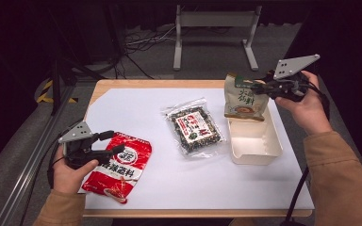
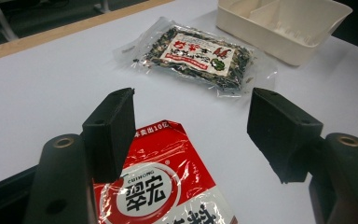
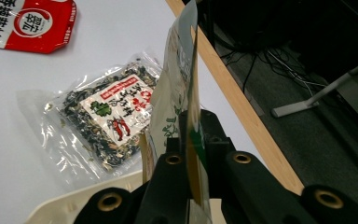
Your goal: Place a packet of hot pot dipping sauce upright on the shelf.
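On my left, the left gripper (image 1: pixel 115 149) sits low over the red-and-white packet (image 1: pixel 120 168), which lies flat on the white table sheet (image 1: pixel 136 113) near the front-left corner; in the left gripper view its jaws stand wide apart with nothing between them, the packet's top edge just below. Further along, at the middle of the sheet, I see a clear bag of dark dried mix (image 1: pixel 194 127) lying flat, well apart from the packet. Just right of it stands the cream tray (image 1: pixel 259 154). Over the tray's far end my right gripper (image 1: pixel 260 88) is clamped on the top edge of a tan-and-green pouch (image 1: pixel 243 101) — held upright, its bottom at the tray's far rim.
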